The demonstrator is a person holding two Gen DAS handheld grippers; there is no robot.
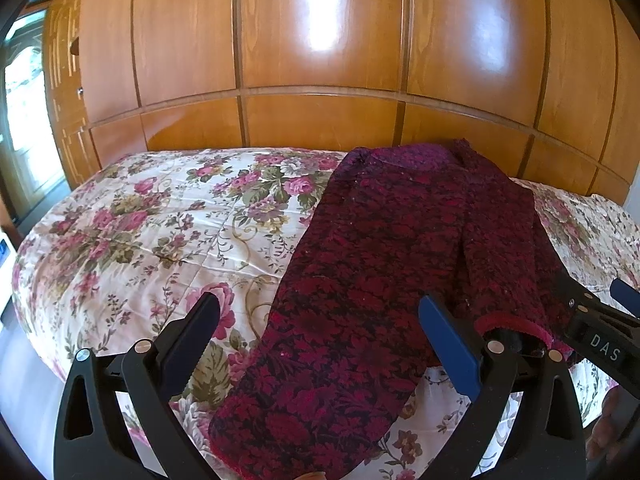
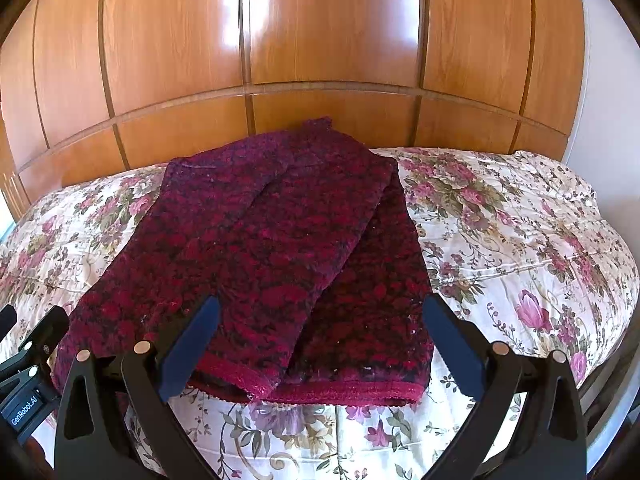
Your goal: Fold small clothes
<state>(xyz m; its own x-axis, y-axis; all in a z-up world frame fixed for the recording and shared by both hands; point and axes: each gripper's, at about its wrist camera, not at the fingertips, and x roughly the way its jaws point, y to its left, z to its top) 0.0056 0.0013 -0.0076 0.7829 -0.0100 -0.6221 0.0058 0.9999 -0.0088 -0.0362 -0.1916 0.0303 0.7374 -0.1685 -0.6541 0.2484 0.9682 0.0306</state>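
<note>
Sweater (image 2: 256,256) lies part-folded on bedspread (image 2: 520,240) — both grippers' fingers (image 1: 448,340) spread, empty.

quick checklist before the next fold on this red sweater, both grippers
1. Left gripper open: ok, fingers spread wide, nothing held.
2. Right gripper open: ok, holds nothing.
3. Sweater on the floral bedspread: ok, though its near left corner reaches toward the bed's edge.
4. Sleeve folded in over the body: ok on the right side; the other side cannot tell.
5. Bottom hem within the right gripper's reach: ok, just ahead of it.
6. Grippers apart from each other: ok, but close.
</note>
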